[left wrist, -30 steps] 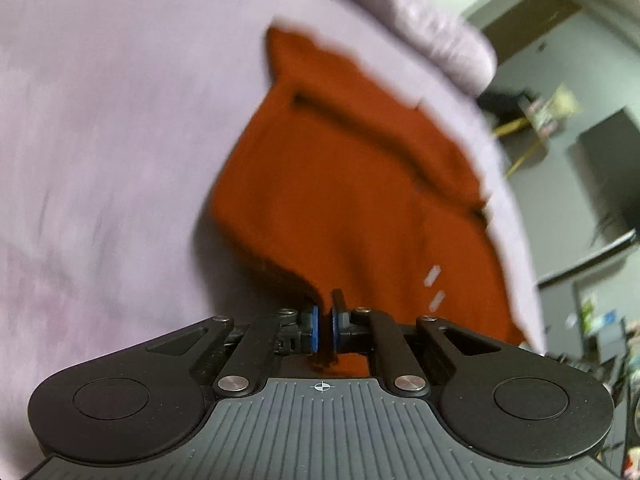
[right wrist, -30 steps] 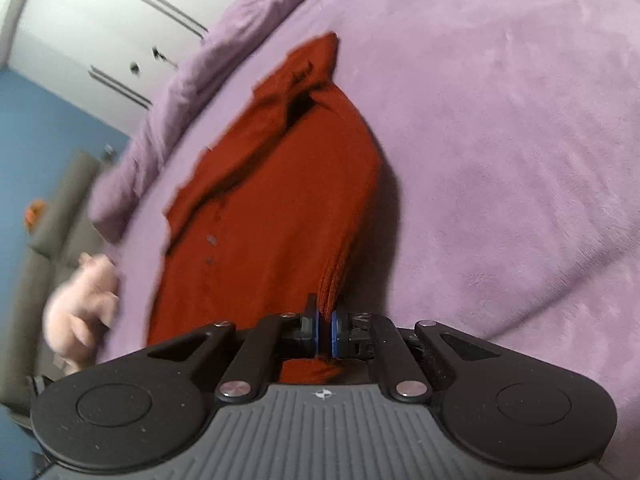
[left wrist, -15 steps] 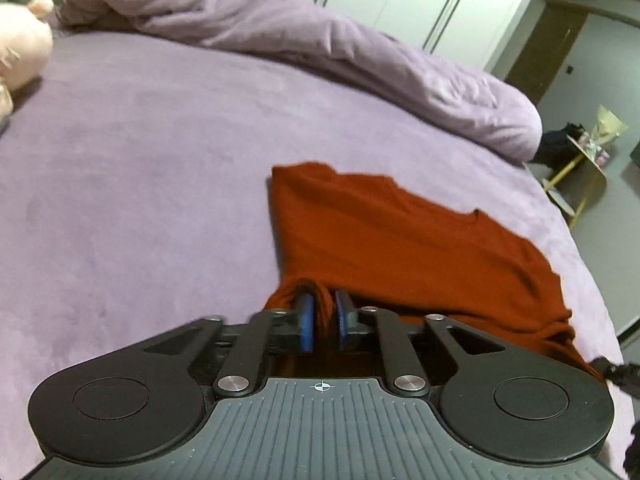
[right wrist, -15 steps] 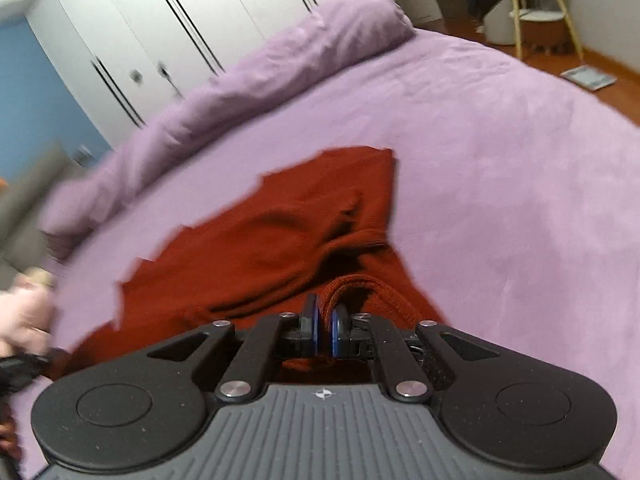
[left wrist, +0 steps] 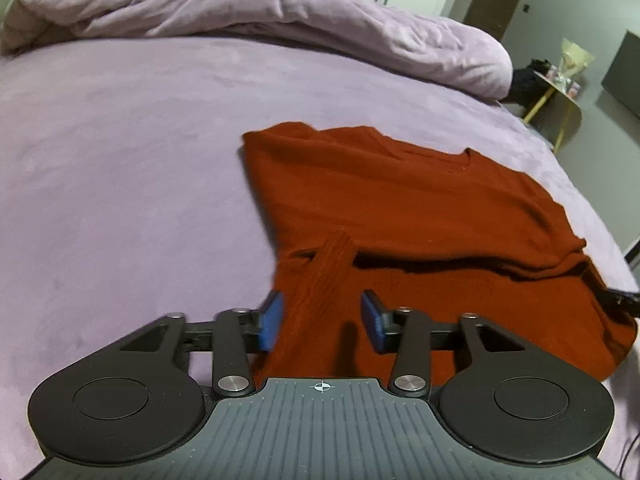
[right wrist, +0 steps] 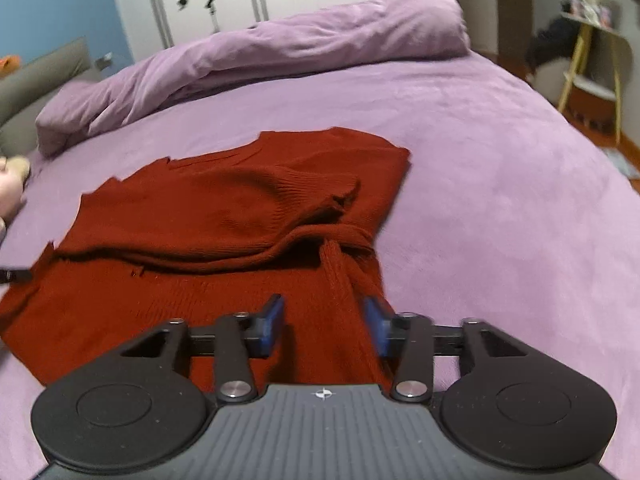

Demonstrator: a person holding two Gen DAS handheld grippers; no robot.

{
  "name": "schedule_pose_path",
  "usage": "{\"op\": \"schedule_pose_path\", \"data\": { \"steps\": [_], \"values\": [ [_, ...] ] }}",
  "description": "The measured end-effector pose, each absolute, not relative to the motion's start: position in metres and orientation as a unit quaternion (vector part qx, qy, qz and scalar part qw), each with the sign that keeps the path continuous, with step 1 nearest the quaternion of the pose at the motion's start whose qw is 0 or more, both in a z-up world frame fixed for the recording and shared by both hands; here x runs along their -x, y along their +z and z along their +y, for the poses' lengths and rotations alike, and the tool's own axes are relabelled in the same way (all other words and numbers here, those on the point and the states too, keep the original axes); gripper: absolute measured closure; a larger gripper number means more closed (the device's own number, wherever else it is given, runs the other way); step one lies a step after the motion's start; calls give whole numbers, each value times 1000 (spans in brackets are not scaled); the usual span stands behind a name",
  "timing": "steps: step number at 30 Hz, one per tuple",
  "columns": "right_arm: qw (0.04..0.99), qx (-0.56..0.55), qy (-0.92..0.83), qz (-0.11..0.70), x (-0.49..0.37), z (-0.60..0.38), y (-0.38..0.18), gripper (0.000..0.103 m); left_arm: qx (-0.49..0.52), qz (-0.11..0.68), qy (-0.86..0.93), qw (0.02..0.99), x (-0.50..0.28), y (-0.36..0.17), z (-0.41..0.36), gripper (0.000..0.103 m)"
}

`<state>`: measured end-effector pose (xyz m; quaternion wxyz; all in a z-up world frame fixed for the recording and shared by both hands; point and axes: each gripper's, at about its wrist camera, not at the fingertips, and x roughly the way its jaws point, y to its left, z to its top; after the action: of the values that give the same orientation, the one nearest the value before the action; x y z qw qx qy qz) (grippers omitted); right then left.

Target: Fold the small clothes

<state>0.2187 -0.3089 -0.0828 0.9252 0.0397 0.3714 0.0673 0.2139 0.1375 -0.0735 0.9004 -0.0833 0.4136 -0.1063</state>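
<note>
Bedroom with white wardrobe doors at the far wall and a wide bed (left wrist: 120, 168) under a lilac cover, a rumpled duvet (left wrist: 280, 20) heaped along its far edge.

Left wrist view: red knit sweater (left wrist: 400, 200) spread on the bed right of centre, its far half folded over toward the near side, a dark fold line running across. Ribbed sleeve (left wrist: 332, 264) lying down the middle toward the left gripper (left wrist: 322, 322). Jaws apart, having just been opening; blue pads either side of the sleeve, not pressing it. Half a second earlier, pinched nearly together on the fabric. Yellow-legged side table (left wrist: 560, 96) far right, beyond the bed. Black tip of the other tool at the sweater's right edge.

Right wrist view: same sweater (right wrist: 200, 208) left of centre, folded layer on top, a ribbed sleeve (right wrist: 340, 272) trailing near toward the right gripper (right wrist: 326, 324). Jaws likewise parted after just opening, fabric loose between them; clamped shut on the knit a moment before. Pale plush toy (right wrist: 10, 184) at the far left edge, grey headboard (right wrist: 36, 84) behind it.
</note>
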Motion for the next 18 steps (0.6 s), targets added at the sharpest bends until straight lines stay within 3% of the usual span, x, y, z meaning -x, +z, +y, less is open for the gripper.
{"op": "schedule_pose_path", "data": {
  "steps": [1, 2, 5, 8, 11, 15, 18],
  "values": [
    [926, -23, 67, 372, -220, -304, -84, 92, 75, 413, -113, 901, -213, -74, 134, 81],
    [925, -7, 65, 373, -221, -300, -85, 95, 69, 416, -124, 898, -212, -75, 131, 83],
    [924, 5, 77, 374, -222, -297, -89, 95, 50, 427, -127, 894, -213, -82, 127, 84],
    [923, 30, 56, 379, -225, -298, -93, 94, 58, 437, -122, 889, -215, -88, 132, 73],
    [922, 12, 55, 383, -226, -304, -95, 94, 76, 442, -134, 884, -218, -88, 134, 73],
    [923, 19, 67, 379, -226, -299, -95, 97, 69, 447, -133, 882, -221, -86, 131, 94],
    [931, -3, 99, 351, -221, -299, -78, 97, 113, 416, -151, 890, -216, -63, 140, 95]
  ]
}}
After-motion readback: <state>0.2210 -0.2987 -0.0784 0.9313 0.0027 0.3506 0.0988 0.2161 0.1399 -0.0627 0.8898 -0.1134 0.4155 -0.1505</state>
